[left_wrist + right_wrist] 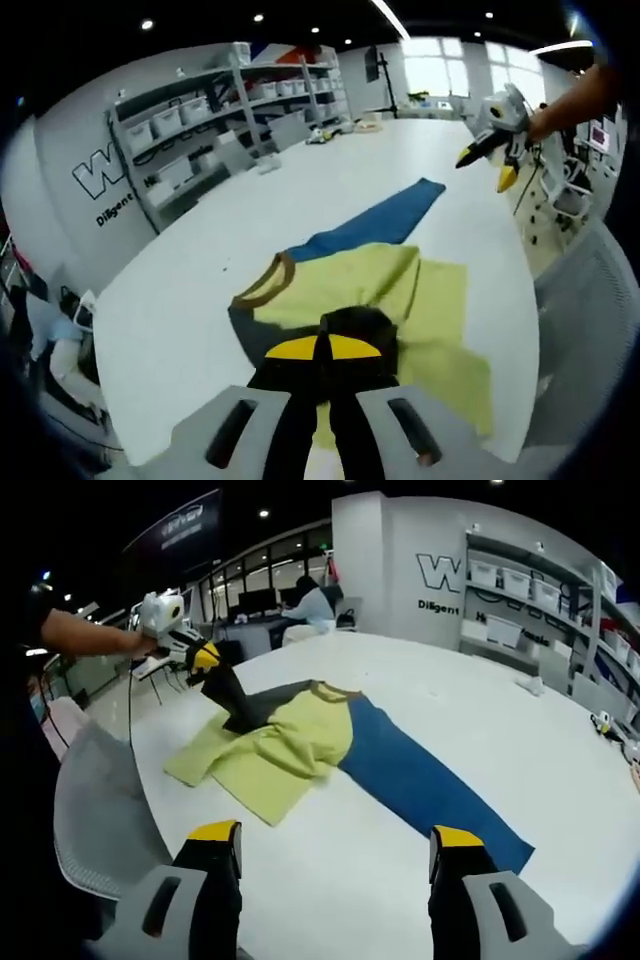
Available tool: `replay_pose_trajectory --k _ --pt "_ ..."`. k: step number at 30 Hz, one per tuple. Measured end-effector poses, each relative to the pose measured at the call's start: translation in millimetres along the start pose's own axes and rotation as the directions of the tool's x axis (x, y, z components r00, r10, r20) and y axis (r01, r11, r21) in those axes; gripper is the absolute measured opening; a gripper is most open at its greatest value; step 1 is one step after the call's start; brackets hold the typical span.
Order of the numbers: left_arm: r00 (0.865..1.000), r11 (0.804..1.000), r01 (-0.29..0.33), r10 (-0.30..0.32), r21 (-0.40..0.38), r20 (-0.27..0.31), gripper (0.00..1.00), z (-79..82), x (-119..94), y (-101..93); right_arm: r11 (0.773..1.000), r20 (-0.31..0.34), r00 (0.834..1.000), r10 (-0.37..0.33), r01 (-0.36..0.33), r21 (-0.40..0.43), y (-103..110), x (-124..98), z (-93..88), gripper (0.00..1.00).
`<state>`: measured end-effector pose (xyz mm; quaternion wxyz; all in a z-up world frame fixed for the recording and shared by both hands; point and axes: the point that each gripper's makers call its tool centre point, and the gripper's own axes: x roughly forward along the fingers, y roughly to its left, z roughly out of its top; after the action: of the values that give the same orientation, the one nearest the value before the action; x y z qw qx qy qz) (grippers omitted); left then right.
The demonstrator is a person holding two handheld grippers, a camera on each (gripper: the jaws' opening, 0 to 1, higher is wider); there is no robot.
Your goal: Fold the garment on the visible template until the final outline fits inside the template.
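Note:
On the white table [190, 280] lies a garment with a yellow body [350, 280], a brown collar [265, 290], a long blue part [385, 220] and a dark grey sleeve [360, 325]. Under it is a paler yellow-green template sheet [450, 340]. My left gripper [322, 347] is shut on the dark sleeve. In the right gripper view the left gripper [205, 662] holds that sleeve [235, 700] lifted above the yellow body [305, 735]; the blue part [420, 780] runs to the right, and the template [200, 760] shows beneath. My right gripper [335, 835] stands open over bare table, and shows as the right gripper [490, 165] raised at the far side.
A grey mesh chair [90, 800] stands at the table's edge and appears too as the chair [590, 300]. Shelves with bins [220, 110] line the wall, seen also as shelves [540, 590]. A person [305, 605] sits at a desk in the back. A hand [90, 635] holds the left gripper.

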<state>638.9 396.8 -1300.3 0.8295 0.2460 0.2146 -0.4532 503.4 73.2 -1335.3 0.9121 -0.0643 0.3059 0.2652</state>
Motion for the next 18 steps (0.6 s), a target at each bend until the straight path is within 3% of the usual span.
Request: replay_pose_trajectory --k 8,18 --pt "1.000 1.000 -0.025 0.025 -0.003 -0.016 0.01 -6.4 -7.6 12.7 0.999 0.007 1.000 0.024 -0.024 -0.022 6.8 2.2 1.2 0.78" --pt "0.994 0.994 -0.106 0.104 -0.037 -0.044 0.01 -15.7 -26.1 48.1 0.998 -0.005 0.999 0.043 -0.043 -0.035 14.3 7.8 -2.0 0.80"
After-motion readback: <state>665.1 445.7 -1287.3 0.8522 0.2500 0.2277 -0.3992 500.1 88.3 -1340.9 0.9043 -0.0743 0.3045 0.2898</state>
